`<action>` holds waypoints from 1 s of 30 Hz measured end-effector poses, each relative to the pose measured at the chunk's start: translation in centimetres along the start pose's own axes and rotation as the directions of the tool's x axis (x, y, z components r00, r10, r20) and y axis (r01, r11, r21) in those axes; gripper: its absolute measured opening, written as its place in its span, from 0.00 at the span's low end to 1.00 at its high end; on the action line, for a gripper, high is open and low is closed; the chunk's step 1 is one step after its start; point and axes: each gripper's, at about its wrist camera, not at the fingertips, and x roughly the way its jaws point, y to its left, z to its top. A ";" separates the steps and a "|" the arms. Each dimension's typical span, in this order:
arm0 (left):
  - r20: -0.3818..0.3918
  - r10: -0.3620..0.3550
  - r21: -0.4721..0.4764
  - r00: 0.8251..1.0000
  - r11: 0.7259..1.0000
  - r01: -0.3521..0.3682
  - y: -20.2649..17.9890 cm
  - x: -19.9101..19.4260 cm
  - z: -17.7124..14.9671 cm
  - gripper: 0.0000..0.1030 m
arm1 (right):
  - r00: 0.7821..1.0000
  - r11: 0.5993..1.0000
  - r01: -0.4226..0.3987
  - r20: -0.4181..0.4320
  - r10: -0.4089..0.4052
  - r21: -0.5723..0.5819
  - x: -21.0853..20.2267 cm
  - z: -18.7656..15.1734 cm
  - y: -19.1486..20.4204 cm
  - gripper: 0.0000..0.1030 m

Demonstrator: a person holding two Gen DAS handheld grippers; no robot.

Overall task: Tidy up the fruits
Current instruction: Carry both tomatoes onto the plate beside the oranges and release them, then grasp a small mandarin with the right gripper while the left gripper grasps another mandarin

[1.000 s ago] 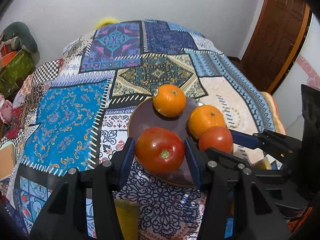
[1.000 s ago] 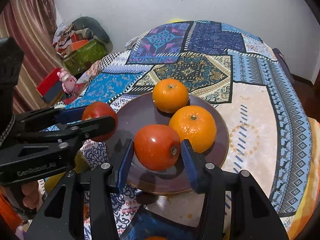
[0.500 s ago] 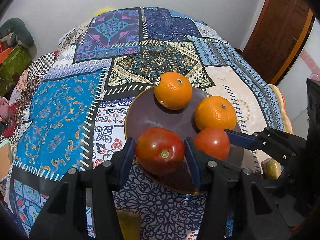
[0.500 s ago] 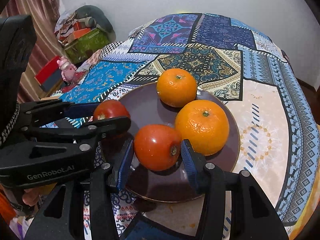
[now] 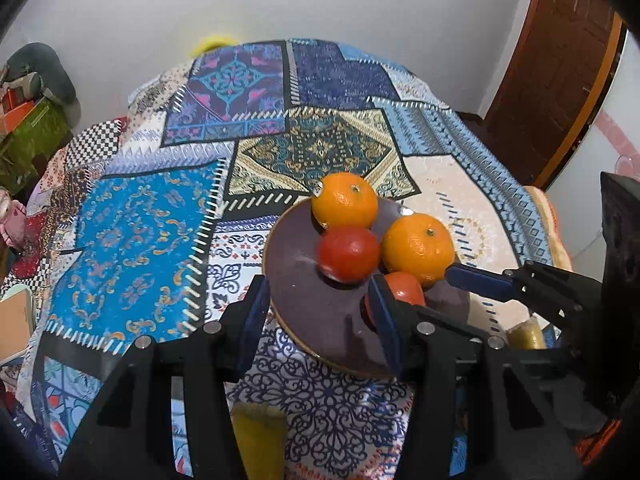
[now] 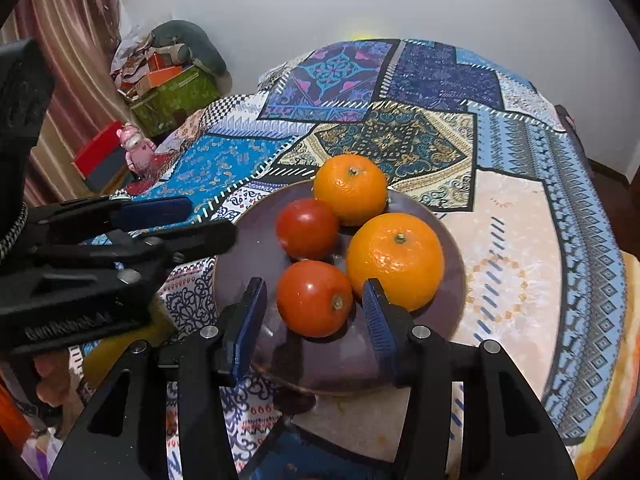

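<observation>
Left tool point(image 5: 318, 282) hung spread over the near rim of the plate point(image 5: 296, 292), with nothing between its blue pads. In the left wrist view, one tomato point(image 5: 349, 254) rested on the plate just beyond the tips and touched the far orange point(image 5: 345, 200). The near orange point(image 5: 418, 248) sat beside it. The plate lay near the front edge of the surface, on a patchwork cloth point(image 5: 132, 232). A second tomato point(image 5: 405, 289) was mostly hidden behind the left tool's right-hand finger. Only one blue pad of the right tool point(image 5: 478, 282) reached in from the right, so its grip could not be read there.

The right wrist view settled that. The right tool also stood spread, its pads flanking the second tomato. A clear gap showed on the left side and a narrow one on the right. That tomato sat on the plate against the near orange. This view also showed all four fruits whole and clustered toward the plate's far side.

The step looked like setting the tomatoes down. Doing it well probably meant drawing each tool straight back along its own line, with the pads kept wide. A sideways brush could have rolled a tomato toward the bare left part of the plate.
</observation>
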 end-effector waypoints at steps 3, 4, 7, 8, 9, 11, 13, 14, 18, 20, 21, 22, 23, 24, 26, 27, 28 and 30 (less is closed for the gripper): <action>0.024 0.010 0.007 1.000 1.000 -0.010 0.1 -1.7 -0.4 0.49 | 1.000 1.000 0.003 0.016 -0.003 0.010 -1.4 -0.2 -0.2 0.45; 0.031 0.012 0.009 0.999 1.000 -0.013 0.1 -2.3 -0.6 0.49 | 1.000 1.000 0.005 0.022 -0.005 0.012 -1.9 -0.4 -0.2 0.45; 0.046 0.021 0.021 0.999 1.000 -0.022 -0.1 -3.9 -1.4 0.50 | 0.999 1.000 0.011 0.043 -0.012 0.023 -3.6 -0.8 -0.4 0.47; 0.053 0.024 0.024 0.998 0.999 -0.026 -0.1 -4.6 -1.8 0.50 | 0.999 1.000 0.014 0.051 -0.015 0.025 -4.4 -1.1 -0.4 0.47; 0.056 0.024 0.024 0.998 0.999 -0.025 -0.1 -5.1 -2.1 0.50 | 0.998 1.000 0.016 0.056 -0.017 0.026 -4.8 -1.3 -0.4 0.48; 0.062 0.021 0.021 0.998 1.000 -0.022 -0.2 -6.1 -2.8 0.50 | 0.998 0.999 0.020 0.065 -0.022 0.030 -5.9 -1.8 -0.4 0.48; 0.066 0.020 0.017 0.998 1.000 -0.021 -0.3 -7.0 -3.5 0.50 | 0.997 0.999 0.024 0.070 -0.027 0.035 -6.7 -2.3 -0.3 0.48; 0.067 0.021 0.016 0.998 1.000 -0.022 -0.3 -7.3 -4.0 0.50 | 0.997 0.999 0.028 0.073 -0.030 0.035 -7.2 -2.7 -0.2 0.48; 0.059 0.023 0.017 0.998 1.000 -0.024 -0.7 -8.3 -5.7 0.50 | 0.997 0.999 0.031 0.068 -0.034 0.042 -8.2 -3.8 -0.1 0.48; 0.048 0.021 0.016 0.999 1.000 -0.022 -0.9 -8.6 -6.6 0.50 | 0.998 0.999 0.028 0.061 -0.031 0.044 -8.5 -4.6 0.0 0.49; 0.042 0.021 0.016 0.999 1.000 -0.021 -1.1 -8.6 -7.1 0.50 | 0.998 0.999 0.028 0.057 -0.030 0.045 -8.6 -4.9 0.0 0.49; 0.037 0.020 0.016 0.999 1.000 -0.021 -1.1 -8.6 -7.4 0.50 | 0.998 0.999 0.028 0.054 -0.030 0.045 -8.7 -5.3 0.1 0.49; 0.027 0.019 0.014 0.999 1.000 -0.019 -1.2 -8.6 -8.0 0.50 | 0.998 0.999 0.027 0.046 -0.030 0.044 -8.6 -5.7 0.1 0.49; 0.019 0.017 0.011 1.000 1.000 -0.017 -1.3 -8.5 -8.4 0.50 | 0.999 0.999 0.027 0.039 -0.029 0.045 -8.5 -6.1 0.2 0.49; 0.001 0.013 0.001 1.000 1.000 -0.013 -1.4 -8.2 -9.4 0.50 | 1.000 0.998 0.025 0.016 -0.025 0.051 -8.1 -6.9 0.1 0.49; -0.006 0.010 -0.001 1.000 1.000 -0.010 -1.4 -8.1 -9.7 0.50 | 1.000 0.998 0.024 0.008 -0.025 0.054 -8.1 -7.4 0.2 0.49; -0.016 0.008 -0.003 1.000 1.000 -0.008 -1.5 -8.0 -10.1 0.50 | 1.000 0.998 0.024 -0.005 -0.024 0.057 -7.8 -7.8 0.1 0.49; -0.035 0.006 -0.005 0.999 1.000 -0.006 -1.7 -7.5 -10.9 0.50 | 1.000 0.998 0.021 -0.024 -0.020 0.062 -7.4 -8.6 0.1 0.49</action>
